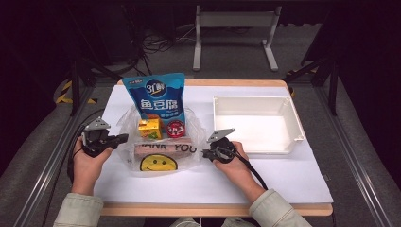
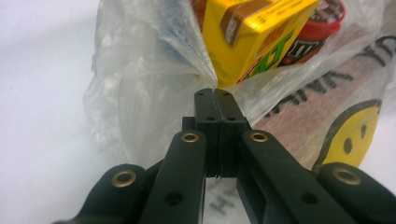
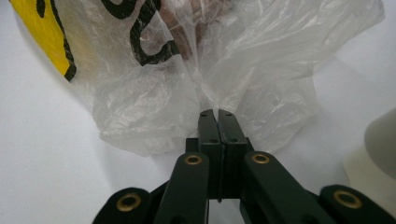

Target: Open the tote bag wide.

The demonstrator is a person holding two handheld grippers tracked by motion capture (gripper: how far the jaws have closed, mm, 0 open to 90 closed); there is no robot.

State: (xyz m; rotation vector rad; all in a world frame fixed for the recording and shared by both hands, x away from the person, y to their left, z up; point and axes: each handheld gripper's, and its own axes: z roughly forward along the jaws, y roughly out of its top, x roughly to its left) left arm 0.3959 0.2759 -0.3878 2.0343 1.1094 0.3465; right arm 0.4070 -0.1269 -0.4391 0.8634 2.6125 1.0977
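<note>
White paper covers the wooden counter [image 1: 213, 209], and around it the room is dark, with a grey floor, cables and a metal stand behind. On the left half of the counter sits a clear plastic bag [image 1: 161, 142] printed with a yellow smiley face and the words THANK YOU. Inside it stand a blue snack pouch [image 1: 155, 94], a yellow carton [image 1: 150, 128] and a red-lidded tub [image 1: 175, 128]. An empty white tray [image 1: 255, 124] lies to the right of the bag, apart from it.

The left gripper [image 2: 215, 100] has its fingers fully closed on the bag's left edge, pinching a fold of the film. The right gripper [image 3: 217, 120] is also fully closed, on the film at the bag's right edge.

The lower part of the pouch is hidden by the carton and tub. The brownish thing behind the lettering is hard to identify through the crumpled plastic.
</note>
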